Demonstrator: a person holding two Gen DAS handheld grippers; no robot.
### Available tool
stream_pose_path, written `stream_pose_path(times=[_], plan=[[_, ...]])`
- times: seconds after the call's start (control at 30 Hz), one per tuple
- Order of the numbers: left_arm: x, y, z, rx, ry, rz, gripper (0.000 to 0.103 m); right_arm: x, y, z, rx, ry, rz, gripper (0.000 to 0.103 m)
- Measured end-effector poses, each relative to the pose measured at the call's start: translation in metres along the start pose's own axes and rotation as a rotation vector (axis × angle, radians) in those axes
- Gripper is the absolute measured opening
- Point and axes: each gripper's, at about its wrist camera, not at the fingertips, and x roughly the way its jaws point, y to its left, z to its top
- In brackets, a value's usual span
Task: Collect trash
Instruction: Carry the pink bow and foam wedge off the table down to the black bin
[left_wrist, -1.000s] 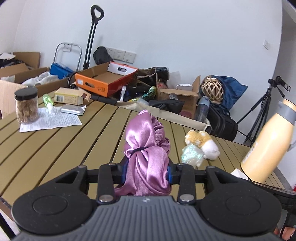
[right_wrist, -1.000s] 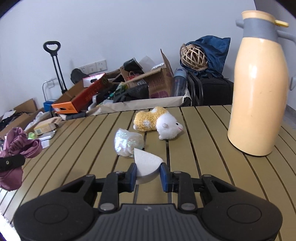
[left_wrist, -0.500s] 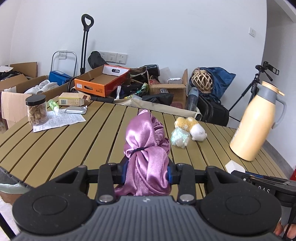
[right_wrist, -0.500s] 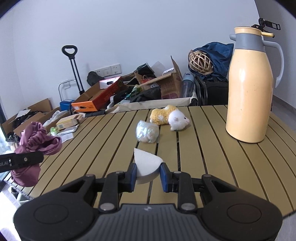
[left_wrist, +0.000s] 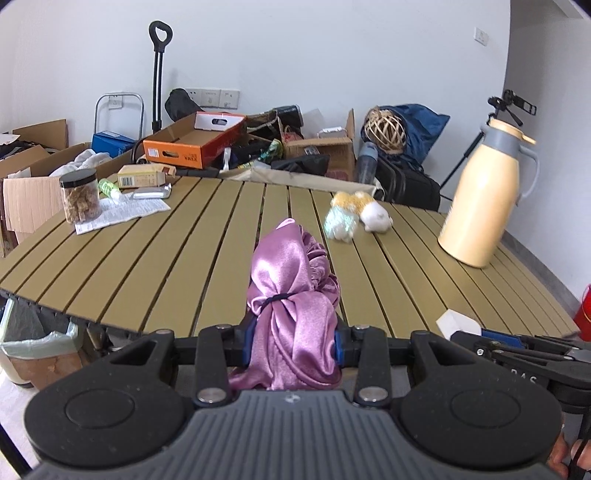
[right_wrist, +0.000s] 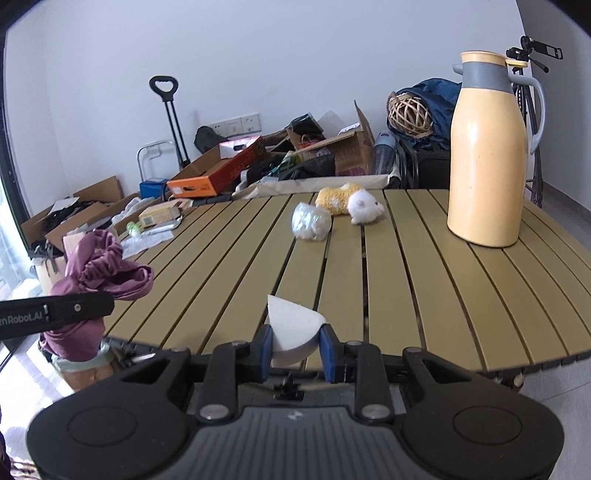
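My left gripper (left_wrist: 293, 345) is shut on a pink satin cloth bundle (left_wrist: 291, 295) tied with a dark band, held just off the near edge of the slatted table (left_wrist: 166, 258). It also shows in the right wrist view (right_wrist: 99, 273). My right gripper (right_wrist: 295, 349) is shut on a white paper piece (right_wrist: 293, 328), also past the near table edge; the paper shows in the left wrist view (left_wrist: 456, 323). A crumpled clear plastic wrapper (right_wrist: 310, 221) lies mid-table beside a yellow-and-white plush toy (right_wrist: 349, 203). A lined trash bin (left_wrist: 37, 347) stands below the table's left corner.
A tall yellow thermos jug (right_wrist: 487, 155) stands at the table's right. A jar (left_wrist: 79, 199), papers (left_wrist: 118, 214), a box (left_wrist: 146, 177) and a foil pack sit at the far left. Cardboard boxes, bags and a tripod (left_wrist: 506, 110) crowd the floor behind.
Both grippers have drawn back from over the table to beyond its near edge, still holding the cloth bundle and the paper. The trash bin has come into view at lower left.
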Motion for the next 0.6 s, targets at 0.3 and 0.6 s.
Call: stream_pose_path(times=[0.3, 0.6], plan=[[-0.014, 0.0, -0.037, 0.025, 0.065, 0.002, 0.038, -0.012, 0.009, -0.046, -0.011, 0.081, 0.018, 0.026], [-0.012, -0.001, -0.081, 0.059, 0.165, 0.003, 0.038, -0.01, 0.015, -0.09, -0.006, 0.168, 0.033, 0.026]])
